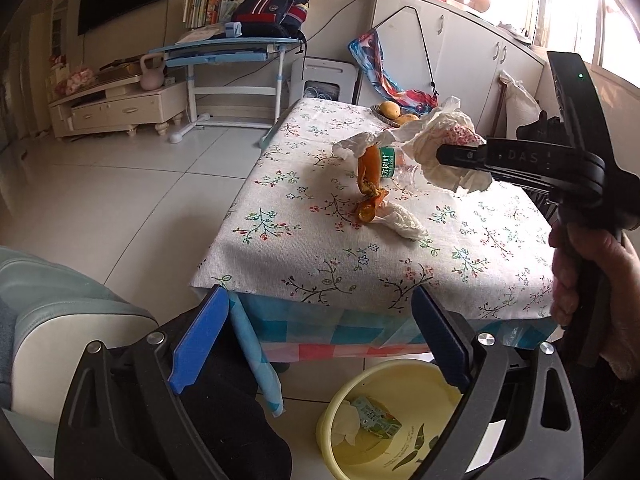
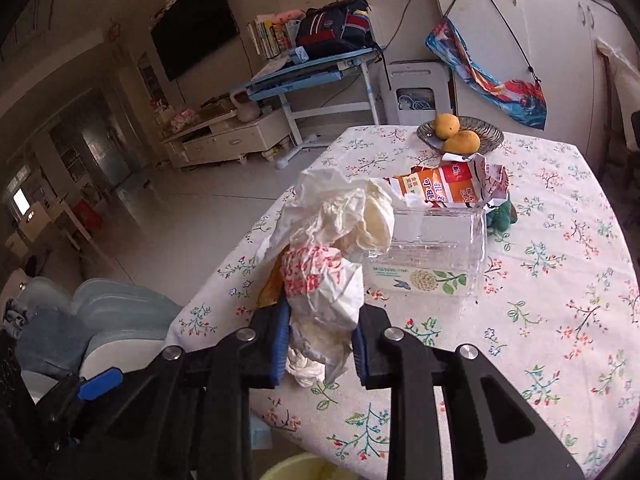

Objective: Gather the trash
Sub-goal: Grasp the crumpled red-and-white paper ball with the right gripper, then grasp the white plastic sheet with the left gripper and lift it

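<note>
My right gripper (image 2: 320, 344) is shut on a wad of crumpled white tissue (image 2: 332, 248) and holds it above the table; it also shows in the left wrist view (image 1: 444, 152) with the tissue (image 1: 440, 140). My left gripper (image 1: 316, 344) is open and empty, below the table's front edge, above a yellow bin (image 1: 340, 404) that holds a small carton (image 1: 374, 420) and tissue. On the floral tablecloth (image 1: 360, 256) lie orange peel (image 1: 370, 196), another tissue (image 1: 400, 220), a clear plastic bottle (image 2: 436, 252) and an orange snack wrapper (image 2: 448, 184).
A bowl (image 2: 486, 134) with two yellow fruits (image 2: 460, 142) stands at the table's far end. A grey-white chair (image 1: 60, 320) is at the left. A blue desk (image 1: 224, 52), TV cabinet (image 1: 120, 108) and white cupboards (image 1: 460, 48) line the far side of the tiled floor.
</note>
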Demonstrator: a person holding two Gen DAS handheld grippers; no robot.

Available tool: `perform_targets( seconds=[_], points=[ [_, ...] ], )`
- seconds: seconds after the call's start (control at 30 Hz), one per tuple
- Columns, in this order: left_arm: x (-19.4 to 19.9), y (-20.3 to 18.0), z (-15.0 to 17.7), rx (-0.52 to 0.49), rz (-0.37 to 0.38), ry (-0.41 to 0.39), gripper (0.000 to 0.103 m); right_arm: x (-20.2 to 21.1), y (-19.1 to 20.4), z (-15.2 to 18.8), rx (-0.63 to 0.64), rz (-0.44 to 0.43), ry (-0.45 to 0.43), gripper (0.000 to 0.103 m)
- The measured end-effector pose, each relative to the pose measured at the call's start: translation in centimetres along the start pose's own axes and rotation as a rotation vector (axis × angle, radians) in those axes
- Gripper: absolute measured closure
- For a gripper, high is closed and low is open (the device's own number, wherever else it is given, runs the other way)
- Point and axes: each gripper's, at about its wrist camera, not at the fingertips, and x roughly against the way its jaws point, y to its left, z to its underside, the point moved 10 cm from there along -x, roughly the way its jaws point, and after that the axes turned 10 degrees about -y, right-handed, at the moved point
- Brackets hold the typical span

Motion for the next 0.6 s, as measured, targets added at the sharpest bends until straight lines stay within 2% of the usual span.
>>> perform_targets(
  seconds=[0.1, 0.17, 0.27, 0.4, 0.47, 0.6],
  points=[
    [-0.2, -0.2, -0.1, -0.001, 0.006, 0.003, 0.014, 0.9, -0.5, 1.3, 0.143, 0.061, 0.066, 0.076],
    [-0.5, -0.6, -0.5, -0.002, 0.021, 0.002, 0.013, 1.8, -1.3, 2.3, 0.161, 0.074, 0.094, 0.076],
    [-1.6, -2.1, -2.0, -0.036, 0.052, -0.003, 0.013, 3.2, -3.5, 3.2, 0.102, 0.087, 0.108, 0.076],
    [-4.6, -4.3, -5.6, -0.079, 0.103, -0.014, 0.009, 4.6, -6.0, 4.5, -0.019, 0.085, 0.111, 0.076],
    [-6.8, -5.0, -7.6, -0.09, 0.101, -0.013, 0.008, 4.6, -6.1, 4.6, -0.052, 0.072, 0.112, 0.076],
    [-12.2, -5.6, -10.3, -0.125, 0.075, 0.041, 0.007, 4.3, -6.3, 4.6, -0.089, 0.049, 0.113, 0.076]
  ],
)
